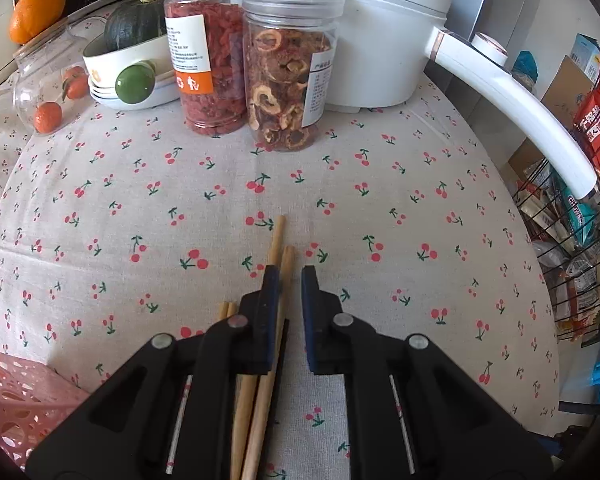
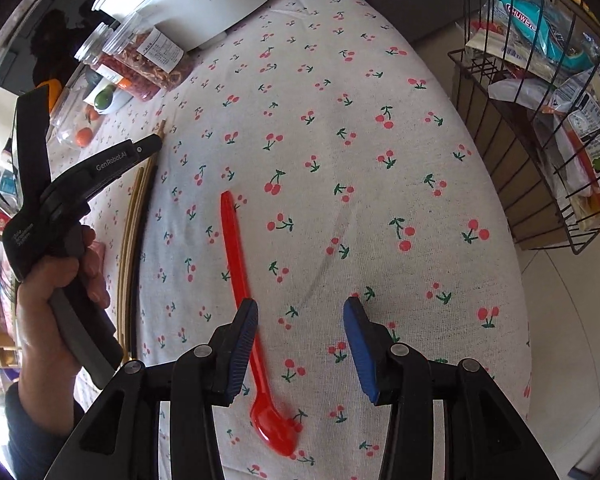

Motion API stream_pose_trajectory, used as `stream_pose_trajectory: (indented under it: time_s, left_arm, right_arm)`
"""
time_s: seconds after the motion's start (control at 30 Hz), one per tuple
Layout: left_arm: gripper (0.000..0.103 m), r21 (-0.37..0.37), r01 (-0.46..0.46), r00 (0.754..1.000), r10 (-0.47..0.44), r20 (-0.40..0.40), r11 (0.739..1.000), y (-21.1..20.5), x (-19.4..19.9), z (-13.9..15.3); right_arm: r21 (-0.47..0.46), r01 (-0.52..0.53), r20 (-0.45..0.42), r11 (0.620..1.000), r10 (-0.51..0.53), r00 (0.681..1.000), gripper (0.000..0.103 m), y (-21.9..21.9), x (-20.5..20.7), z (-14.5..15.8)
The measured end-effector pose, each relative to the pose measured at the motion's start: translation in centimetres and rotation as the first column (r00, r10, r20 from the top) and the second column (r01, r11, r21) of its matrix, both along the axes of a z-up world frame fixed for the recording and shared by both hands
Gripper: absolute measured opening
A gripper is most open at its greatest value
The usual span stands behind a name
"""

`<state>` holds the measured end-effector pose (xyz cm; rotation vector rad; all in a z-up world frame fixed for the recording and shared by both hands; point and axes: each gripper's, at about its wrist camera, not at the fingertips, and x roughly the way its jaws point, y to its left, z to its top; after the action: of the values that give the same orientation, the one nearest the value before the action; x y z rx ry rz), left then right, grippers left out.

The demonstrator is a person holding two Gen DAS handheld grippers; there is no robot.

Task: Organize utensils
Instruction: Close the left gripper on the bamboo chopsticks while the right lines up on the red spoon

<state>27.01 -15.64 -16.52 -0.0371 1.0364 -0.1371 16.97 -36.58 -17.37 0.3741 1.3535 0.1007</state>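
While I look down the left gripper point(image 1: 290, 280), its pads stand only a narrow gap apart, not fully closed; one of the wooden chopsticks point(image 1: 279, 240) lies in that gap against the left-hand pad, and the other pad is clear of it; the rest of the chopsticks run under the gripper, on the cherry-print surface point(image 1: 400, 208). From the right wrist view I see a hand point(image 2: 52, 292) holding that gripper at the surface's left edge. The right gripper point(image 2: 300, 320) is open and holds nothing; a red plastic spoon point(image 2: 234, 240) lies flat on the surface, its handle passing beneath the left-hand pad and its bowl nearest the camera. Two jars of dried fruit point(image 1: 288, 80) and a white electric pot point(image 1: 384, 40) stand at the far side; a pink basket point(image 1: 16, 392) sits at the near left.
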Motion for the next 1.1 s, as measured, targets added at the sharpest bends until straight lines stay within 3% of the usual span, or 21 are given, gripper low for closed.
stream_pose_trajectory:
  time_s: [0.5, 0.97, 1.1]
  left_arm:
    - [0.007, 0.06, 0.045, 0.998, -0.043, -0.036, 0.997, -1.4, -0.6, -0.5]
    - [0.006, 0.014, 0.241, 0.969, -0.241, 0.059, 0.97, -0.1, -10.9, 4.7]
    - [0.006, 0.009, 0.275, 0.957, -0.274, 0.089, 0.961, 0.9, -13.3, 6.3]
  right_arm:
    - [-0.02, -0.022, 0.034, 1.0, 0.023, 0.999, 0.045, 1.2, 1.0, -0.5]
    - [-0.086, -0.056, 0.127, 0.995, 0.066, 0.99, 0.038, 4.1, 3.4, -0.7]
    - [-0.176, -0.121, 0.134, 0.977, 0.145, 0.98, 0.032, 6.1, 3.1, -0.7]
